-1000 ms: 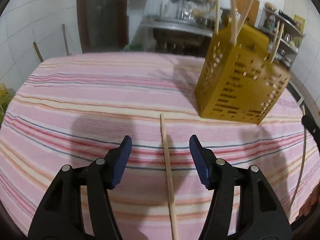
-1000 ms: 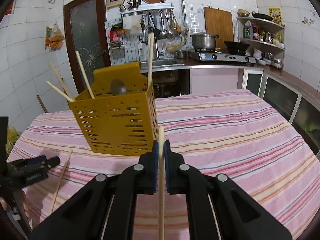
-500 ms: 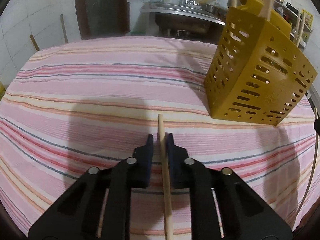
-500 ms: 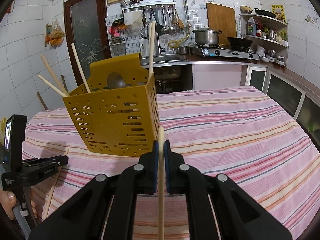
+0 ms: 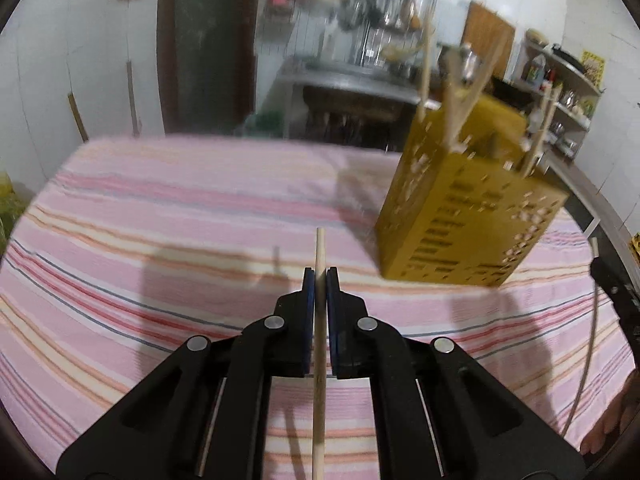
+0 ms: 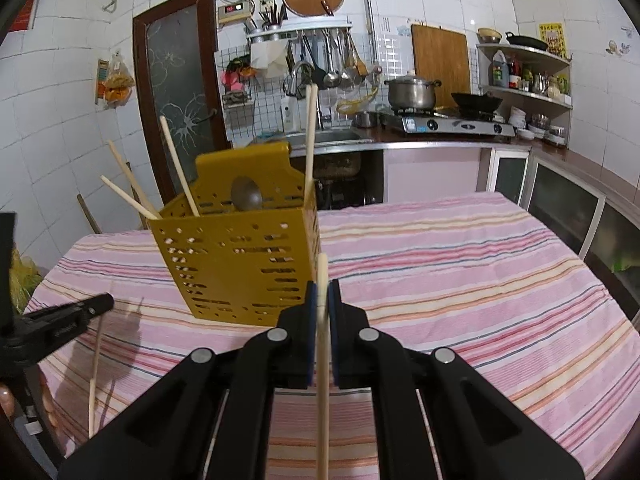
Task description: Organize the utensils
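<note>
A yellow perforated utensil holder (image 5: 468,216) stands on the striped tablecloth with several chopsticks in it; it also shows in the right wrist view (image 6: 240,260), with a dark spoon (image 6: 246,194) inside. My left gripper (image 5: 319,276) is shut on a wooden chopstick (image 5: 319,248) and holds it above the cloth, left of the holder. My right gripper (image 6: 322,288) is shut on another chopstick (image 6: 322,360), just in front of the holder's right corner. The left gripper (image 6: 68,320) with its chopstick (image 6: 94,380) shows at the left of the right wrist view.
The round table carries a pink striped cloth (image 6: 460,280). Behind it are a sink counter, a stove with a pot (image 6: 412,92), shelves at the right and a dark door (image 6: 176,92) at the left.
My left gripper closed on the chopstick that lay on the cloth and has lifted it. My right gripper keeps its chopstick and has risen slightly.
</note>
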A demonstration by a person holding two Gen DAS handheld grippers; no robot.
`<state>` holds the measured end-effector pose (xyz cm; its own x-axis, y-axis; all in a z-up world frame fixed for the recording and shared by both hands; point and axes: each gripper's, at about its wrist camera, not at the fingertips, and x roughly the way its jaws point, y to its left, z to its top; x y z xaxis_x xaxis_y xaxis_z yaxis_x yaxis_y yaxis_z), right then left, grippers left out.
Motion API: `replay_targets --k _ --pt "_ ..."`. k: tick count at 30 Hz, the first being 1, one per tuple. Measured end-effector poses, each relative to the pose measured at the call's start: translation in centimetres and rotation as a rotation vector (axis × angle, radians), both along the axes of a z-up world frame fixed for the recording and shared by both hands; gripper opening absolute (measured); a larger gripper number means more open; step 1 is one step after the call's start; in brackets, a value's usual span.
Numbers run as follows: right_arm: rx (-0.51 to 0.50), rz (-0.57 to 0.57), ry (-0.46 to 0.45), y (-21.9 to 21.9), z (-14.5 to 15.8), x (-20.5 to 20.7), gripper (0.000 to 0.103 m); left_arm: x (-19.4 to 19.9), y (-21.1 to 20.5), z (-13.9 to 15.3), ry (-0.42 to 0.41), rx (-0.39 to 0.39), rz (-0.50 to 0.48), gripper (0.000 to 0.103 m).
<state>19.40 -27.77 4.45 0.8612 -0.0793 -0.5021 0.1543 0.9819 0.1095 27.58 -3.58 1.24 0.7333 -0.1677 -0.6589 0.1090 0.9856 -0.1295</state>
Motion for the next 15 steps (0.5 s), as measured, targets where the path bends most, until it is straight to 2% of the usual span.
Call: replay_targets --k 7,15 --pt "-0.006 0.001 -0.042 0.2 1.4 -1.9 0.006 -4.4 0.1 3.9 -0.165 -0.008 0.000 0.004" --pt "-0.012 -0.005 -0.077 0.4 2.2 -3.3 0.006 -7.8 0.3 5.6 -0.242 -0.004 0.004 0.004"
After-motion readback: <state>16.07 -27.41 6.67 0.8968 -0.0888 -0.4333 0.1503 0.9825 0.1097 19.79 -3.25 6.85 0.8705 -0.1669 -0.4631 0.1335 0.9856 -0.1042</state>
